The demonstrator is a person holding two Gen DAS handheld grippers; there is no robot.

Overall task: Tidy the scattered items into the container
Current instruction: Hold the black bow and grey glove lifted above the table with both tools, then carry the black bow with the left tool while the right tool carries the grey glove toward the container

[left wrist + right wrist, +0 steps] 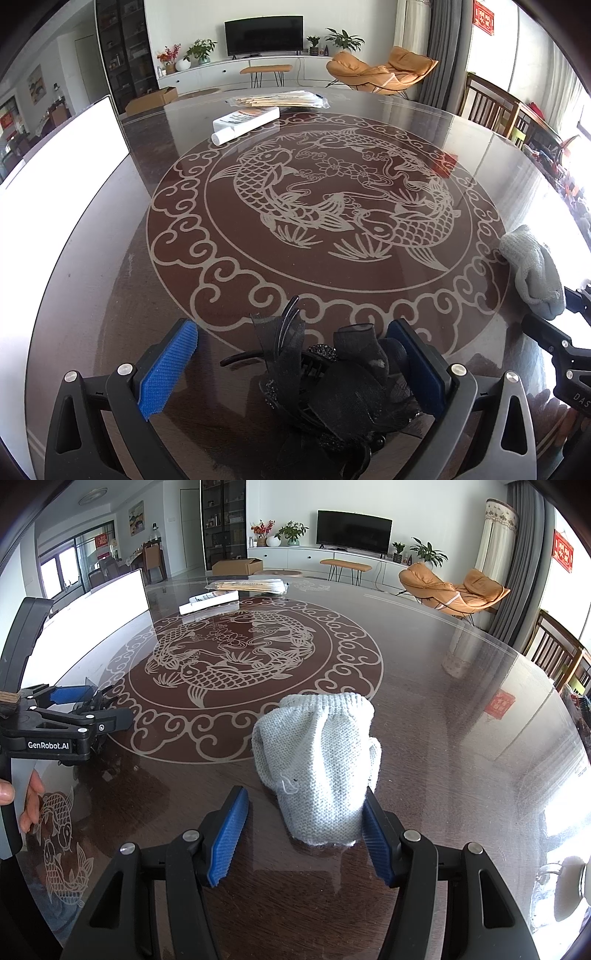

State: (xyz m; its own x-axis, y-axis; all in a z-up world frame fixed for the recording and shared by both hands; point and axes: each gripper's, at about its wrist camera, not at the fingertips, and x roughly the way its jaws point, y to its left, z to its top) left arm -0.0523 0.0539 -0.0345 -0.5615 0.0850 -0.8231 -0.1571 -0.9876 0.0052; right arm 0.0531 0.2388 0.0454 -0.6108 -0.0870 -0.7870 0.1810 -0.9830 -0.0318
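**Two hand-held grippers poised over items on a glass-topped table**

The right gripper (304,834) points down at the table with its blue-padded jaws spread wide. The near end of a pale grey knitted item (317,760) lies between them; the right pad sits against its edge, the left pad stands clear, so nothing is clamped.

The left gripper (295,369) also has its jaws apart. A black hair clip (332,384) trimmed with mesh bows lies on the table between the pads, close to the right one; whether it touches cannot be told. In the right wrist view this gripper's black body carries white lettering, "GenRobot.AI", and a person's fingers (31,801) show just below it.

Both items rest on a round dark table (110,258) under glass, patterned with pale carp and cloud scrolls. A white container (55,177) stands at its left edge. Farther back lie a white box (245,120) with unreadable print and a bag of wooden sticks (284,99). A red wall hanging (563,555) bears characters too small to read.
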